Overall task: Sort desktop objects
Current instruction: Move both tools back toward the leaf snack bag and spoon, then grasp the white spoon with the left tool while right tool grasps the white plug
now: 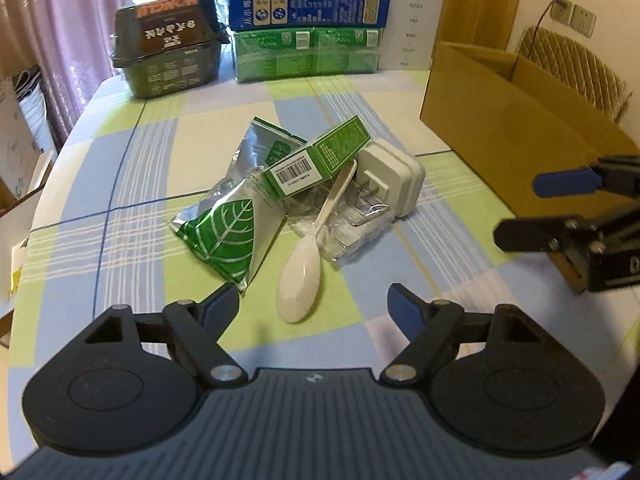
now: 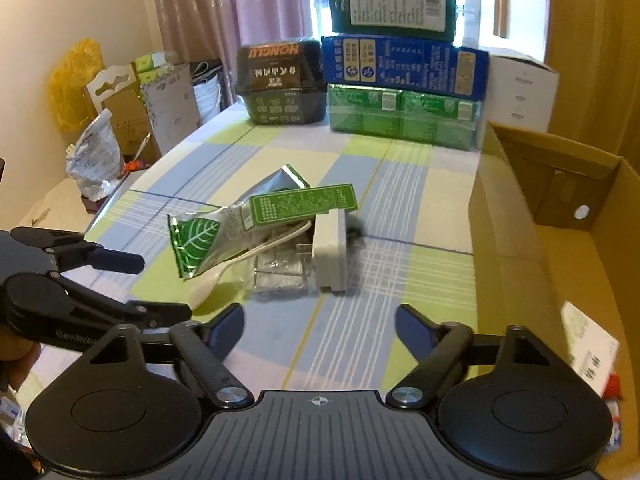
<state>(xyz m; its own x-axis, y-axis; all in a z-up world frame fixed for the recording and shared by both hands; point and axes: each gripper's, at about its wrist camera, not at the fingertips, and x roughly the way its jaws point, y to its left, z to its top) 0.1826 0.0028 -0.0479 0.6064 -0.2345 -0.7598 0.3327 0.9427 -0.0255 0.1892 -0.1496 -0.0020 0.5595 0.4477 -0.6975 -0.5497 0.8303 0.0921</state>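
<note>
Mid-frame in both views, a small heap of clutter sits on the checked tablecloth [image 1: 132,184]. A foil pouch [image 1: 228,236] with a green leaf print lies at the heap's left side, and a green carton [image 1: 320,158] with a barcode label rests tilted across its top. A white plastic spoon [image 1: 302,276] lies with its bowl toward the lower centre of the left wrist view and its handle running up under the carton. Beside it lies a crinkled clear wrapper [image 1: 352,224], and at the right of the heap a white charger [image 1: 394,178] stands on edge, prongs facing the wrapper.

At the bottom of its own view, the left gripper [image 1: 316,306] hangs released, jaws wide apart, nothing between them, the spoon's bowl just ahead of the gap. The right gripper [image 2: 320,330] is likewise spread and empty in its own view, near the heap but touching none of it; it shows at the right edge of the left view too.

An open cardboard box [image 2: 516,216] fills the right of the right wrist view, with some printed packaging low inside it. Along the top of the frame, a dark noodle tub [image 1: 170,46] and stacked boxes [image 1: 308,28], blue over green, stand at the table's far edge before a pink curtain [image 2: 224,12].
</note>
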